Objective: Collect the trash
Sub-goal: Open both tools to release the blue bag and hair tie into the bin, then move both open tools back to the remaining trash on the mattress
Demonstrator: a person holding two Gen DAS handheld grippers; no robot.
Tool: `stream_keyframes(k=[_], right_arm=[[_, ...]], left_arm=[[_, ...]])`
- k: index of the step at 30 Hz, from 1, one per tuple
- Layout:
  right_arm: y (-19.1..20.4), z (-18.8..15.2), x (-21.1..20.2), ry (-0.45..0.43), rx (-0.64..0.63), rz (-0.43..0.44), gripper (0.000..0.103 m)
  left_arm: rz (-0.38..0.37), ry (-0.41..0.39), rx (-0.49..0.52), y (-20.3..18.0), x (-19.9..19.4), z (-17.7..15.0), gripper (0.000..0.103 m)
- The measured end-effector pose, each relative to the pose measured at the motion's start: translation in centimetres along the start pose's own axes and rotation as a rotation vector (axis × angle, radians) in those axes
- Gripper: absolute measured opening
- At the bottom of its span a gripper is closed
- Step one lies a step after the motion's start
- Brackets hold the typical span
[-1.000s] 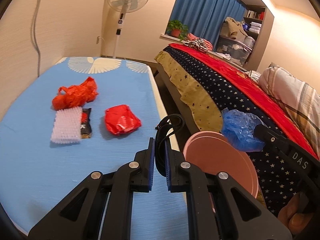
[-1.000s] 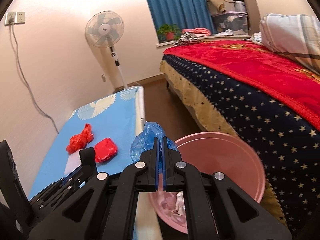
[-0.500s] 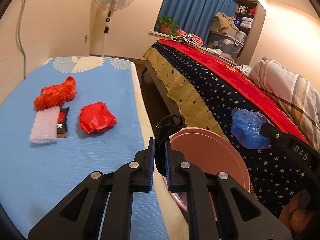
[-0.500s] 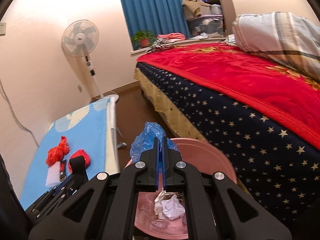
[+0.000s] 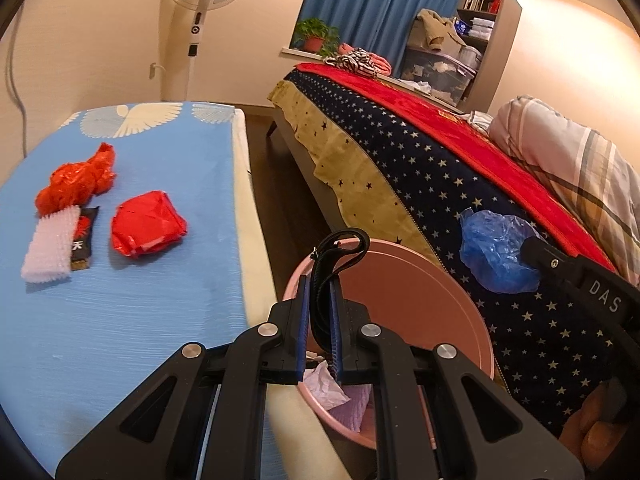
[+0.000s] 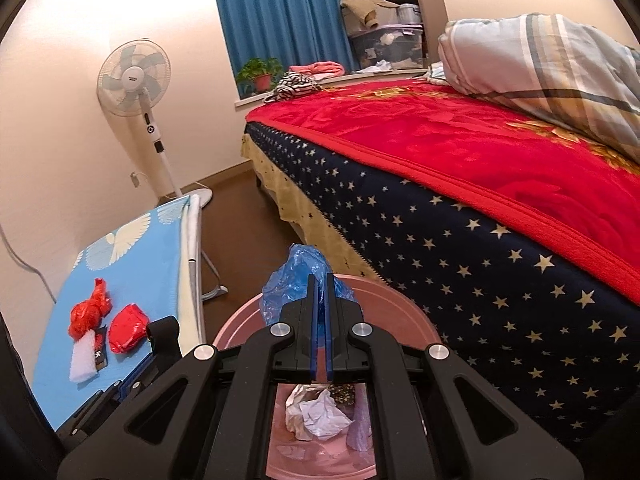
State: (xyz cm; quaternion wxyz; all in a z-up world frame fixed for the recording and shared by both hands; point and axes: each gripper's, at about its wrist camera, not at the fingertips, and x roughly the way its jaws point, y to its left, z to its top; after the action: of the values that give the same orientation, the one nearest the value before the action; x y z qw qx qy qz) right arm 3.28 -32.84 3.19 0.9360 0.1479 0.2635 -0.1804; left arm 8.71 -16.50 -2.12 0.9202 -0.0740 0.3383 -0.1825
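Observation:
My left gripper is shut on a black strap and holds it over the near rim of the pink bin. My right gripper is shut on a crumpled blue plastic bag, above the same bin; the bag also shows in the left wrist view. Crumpled white paper lies inside the bin. On the blue table lie a red plastic bag, a red wrapper, a white bubble-wrap piece and a black packet.
A bed with a star-patterned cover and red blanket stands right of the bin. A standing fan is at the far wall. A narrow strip of floor runs between table and bed.
Both grippers have moved right, from over the table edge to above the pink bin, still holding the strap and the blue bag. The bin's inside has come into view.

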Motion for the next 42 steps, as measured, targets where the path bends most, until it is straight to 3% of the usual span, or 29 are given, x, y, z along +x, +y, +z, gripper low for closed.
stream_keyframes(k=[16, 19, 21, 22, 23, 42], right_arm=[[-0.9, 0.1, 0.3, -0.001, 0.017, -0.038, 0.003], [-1.1, 0.1, 0.3, 0.001, 0.030, -0.056, 0.008], [-1.4, 0.0, 0.3, 0.009, 0.046, -0.064, 0.022], [-1.4, -0.1, 0.3, 0.012, 0.050, -0.066, 0.040], [-1.4, -0.2, 0.3, 0.013, 0.051, -0.072, 0.051], [3.1, -1.7, -0.8, 0.012, -0.036, 0.003, 0.052]], left_arm=[[-0.020, 0.024, 0.008, -1.4, 1.2, -0.3, 0.010], [-0.040, 0.043, 0.005, -1.4, 1.6, -0.3, 0.016], [-0.050, 0.051, -0.011, -1.0, 1.6, -0.4, 0.027], [-0.049, 0.055, -0.020, -0.8, 1.5, -0.4, 0.027], [-0.047, 0.057, -0.027, -0.5, 1.5, -0.5, 0.027], [0.021, -0.016, -0.090, 4.8, -3.0, 0.3, 0.027]])
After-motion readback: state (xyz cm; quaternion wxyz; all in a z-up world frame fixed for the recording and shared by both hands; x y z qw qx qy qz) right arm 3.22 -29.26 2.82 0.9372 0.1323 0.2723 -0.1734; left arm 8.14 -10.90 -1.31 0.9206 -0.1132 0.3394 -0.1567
